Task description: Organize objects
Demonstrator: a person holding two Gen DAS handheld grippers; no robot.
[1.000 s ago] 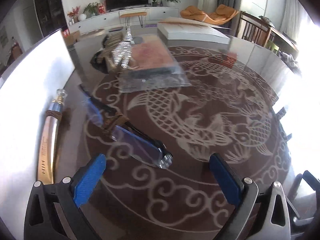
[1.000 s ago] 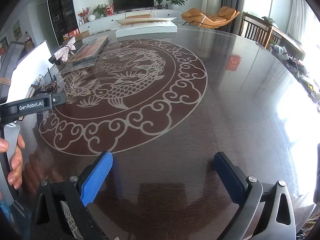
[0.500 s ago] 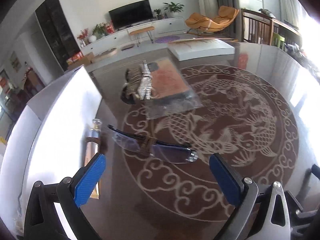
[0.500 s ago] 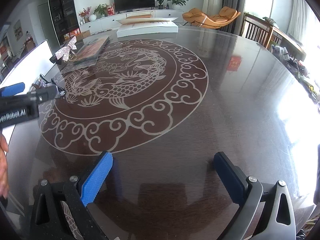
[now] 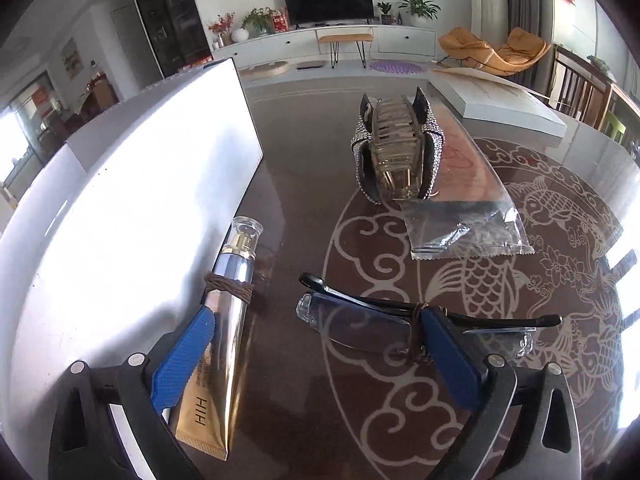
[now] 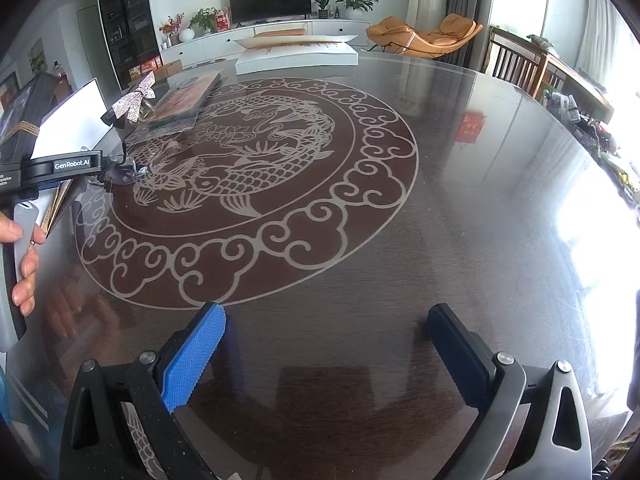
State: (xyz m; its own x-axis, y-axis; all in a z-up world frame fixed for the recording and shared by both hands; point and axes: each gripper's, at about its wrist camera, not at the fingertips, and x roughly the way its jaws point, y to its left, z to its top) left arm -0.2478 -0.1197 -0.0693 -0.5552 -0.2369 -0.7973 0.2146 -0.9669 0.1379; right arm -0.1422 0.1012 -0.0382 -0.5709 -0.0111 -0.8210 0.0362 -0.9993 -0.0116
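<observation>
Black-framed glasses (image 5: 384,322) lie on the dark glass table (image 5: 304,168), a brown cord knotted at the bridge. A gold tube (image 5: 224,328) with a clear cap lies to their left against a white box (image 5: 120,200). My left gripper (image 5: 320,320) is open and low. Its left finger overlaps the tube and its right finger overlaps the glasses' bridge, so one lens sits between them. Farther off stand a rhinestone hair clip (image 5: 396,152) and a clear packet (image 5: 468,208). My right gripper (image 6: 326,312) is open over bare table (image 6: 460,200), holding nothing.
In the right wrist view, a hand (image 6: 24,264) holds the left gripper (image 6: 60,168) at the far left, by the glasses (image 6: 124,172). A flat white box (image 6: 296,56) lies at the table's far edge. Chairs stand beyond the right rim.
My left gripper has swung left and come down closer to the glasses and the tube, which now sit at its fingertips. The right gripper has stayed put.
</observation>
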